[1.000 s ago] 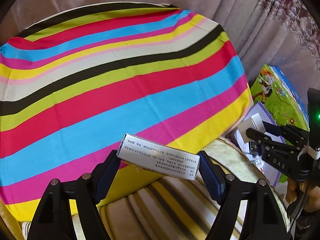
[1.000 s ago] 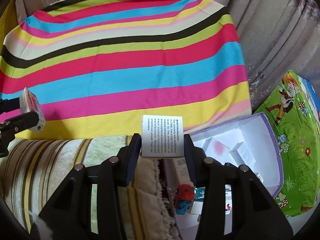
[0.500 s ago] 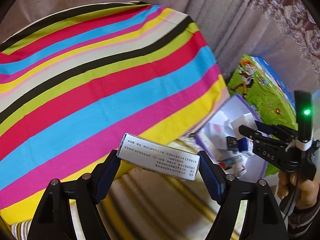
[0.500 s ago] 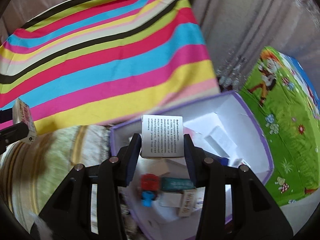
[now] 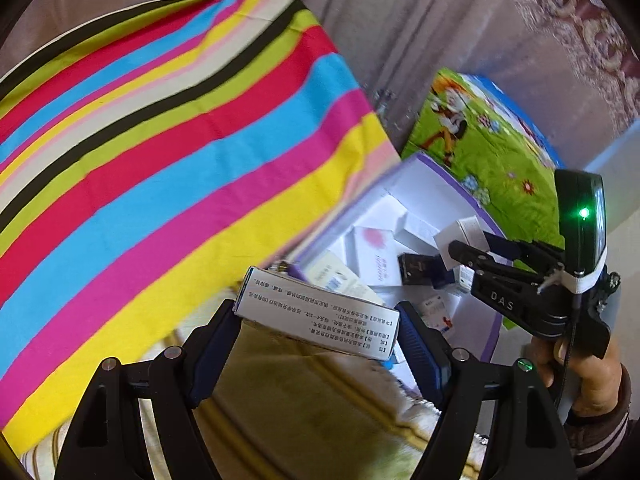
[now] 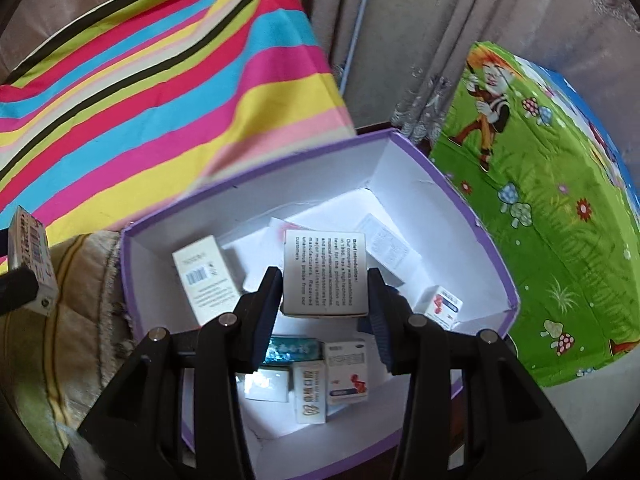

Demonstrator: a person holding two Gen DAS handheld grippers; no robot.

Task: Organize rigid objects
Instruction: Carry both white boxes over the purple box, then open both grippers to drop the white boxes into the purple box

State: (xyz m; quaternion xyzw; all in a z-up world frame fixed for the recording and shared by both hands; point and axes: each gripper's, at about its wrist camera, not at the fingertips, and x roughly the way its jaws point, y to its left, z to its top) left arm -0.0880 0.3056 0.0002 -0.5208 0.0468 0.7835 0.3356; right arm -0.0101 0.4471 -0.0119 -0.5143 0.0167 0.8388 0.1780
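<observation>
My left gripper [image 5: 318, 322] is shut on a long grey carton [image 5: 320, 314] with printed text, held over the sofa edge just left of the purple-rimmed box [image 5: 424, 168]. My right gripper [image 6: 325, 288] is shut on a small white carton [image 6: 325, 276] with English text, held above the open purple-rimmed box [image 6: 472, 216]. Several small cartons [image 6: 206, 280] lie inside that box. The left gripper's carton also shows at the left edge of the right wrist view [image 6: 32, 260]. The right gripper also shows in the left wrist view [image 5: 460, 246], over the box.
A striped multicoloured cloth [image 5: 160, 160] covers the sofa at left. A green cartoon-print box [image 6: 540, 200] stands right of the purple-rimmed box. Curtains [image 6: 400, 40] hang behind. A beige striped cushion [image 5: 300, 400] lies under my left gripper.
Both grippers have swung right with their cartons. The right gripper now hovers over the open box; the left gripper has come up to the box's left edge.
</observation>
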